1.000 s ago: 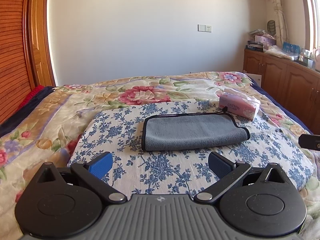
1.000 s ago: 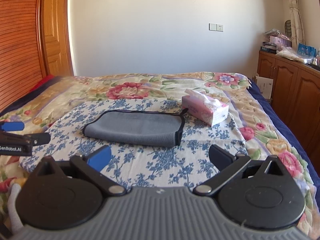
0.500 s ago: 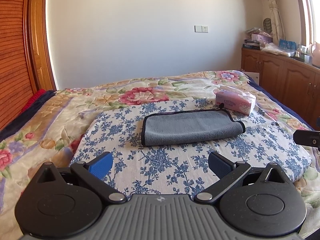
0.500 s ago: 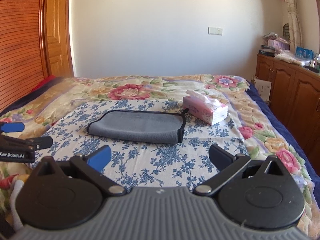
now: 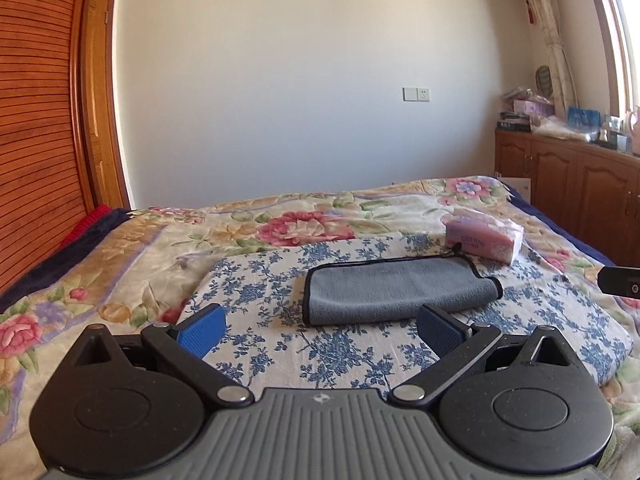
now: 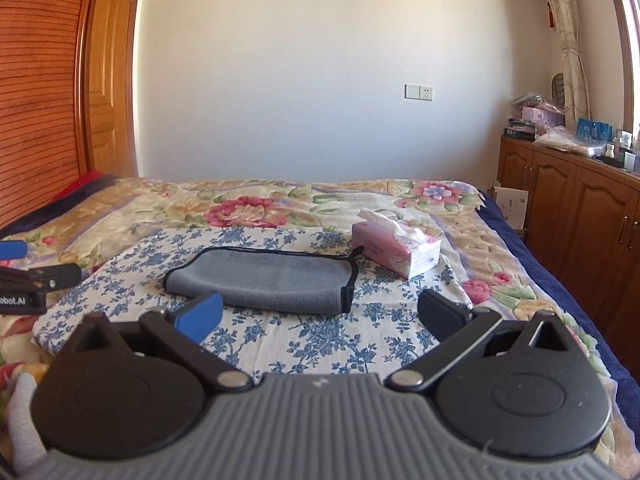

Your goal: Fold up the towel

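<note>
left gripper [image 5: 320, 326] spread, empty, held near | towel [image 5: 394, 294] folded on blue-flowered cloth [image 5: 256, 276], tissue box [image 5: 484, 236] touching far-right corner | right gripper [image 6: 320, 316] spread, empty | risk: soft bedding sags, pinch snags cloth or nudges box

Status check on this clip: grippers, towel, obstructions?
Left gripper and right gripper open, empty. Gray towel lies folded on blue-flowered cloth. Tissue pack beside its far right corner.
</note>
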### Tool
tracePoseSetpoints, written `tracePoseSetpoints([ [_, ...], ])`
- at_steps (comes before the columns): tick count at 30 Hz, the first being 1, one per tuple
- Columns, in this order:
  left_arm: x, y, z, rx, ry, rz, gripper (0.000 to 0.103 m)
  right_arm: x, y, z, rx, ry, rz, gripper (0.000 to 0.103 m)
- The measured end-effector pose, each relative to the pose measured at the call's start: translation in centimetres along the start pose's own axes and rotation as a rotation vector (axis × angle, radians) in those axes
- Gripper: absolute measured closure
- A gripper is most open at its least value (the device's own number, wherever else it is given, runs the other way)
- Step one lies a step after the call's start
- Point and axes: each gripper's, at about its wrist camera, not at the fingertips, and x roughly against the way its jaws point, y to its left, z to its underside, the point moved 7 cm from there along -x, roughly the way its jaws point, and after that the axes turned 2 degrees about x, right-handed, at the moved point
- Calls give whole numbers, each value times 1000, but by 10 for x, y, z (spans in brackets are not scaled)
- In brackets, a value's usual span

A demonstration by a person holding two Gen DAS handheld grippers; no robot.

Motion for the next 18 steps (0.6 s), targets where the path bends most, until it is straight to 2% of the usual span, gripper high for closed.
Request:
tracePoseSetpoints([
  [18, 11, 8, -7, 20, -66, -17, 0, 7, -4, -5, -2, -67, 28, 0],
])
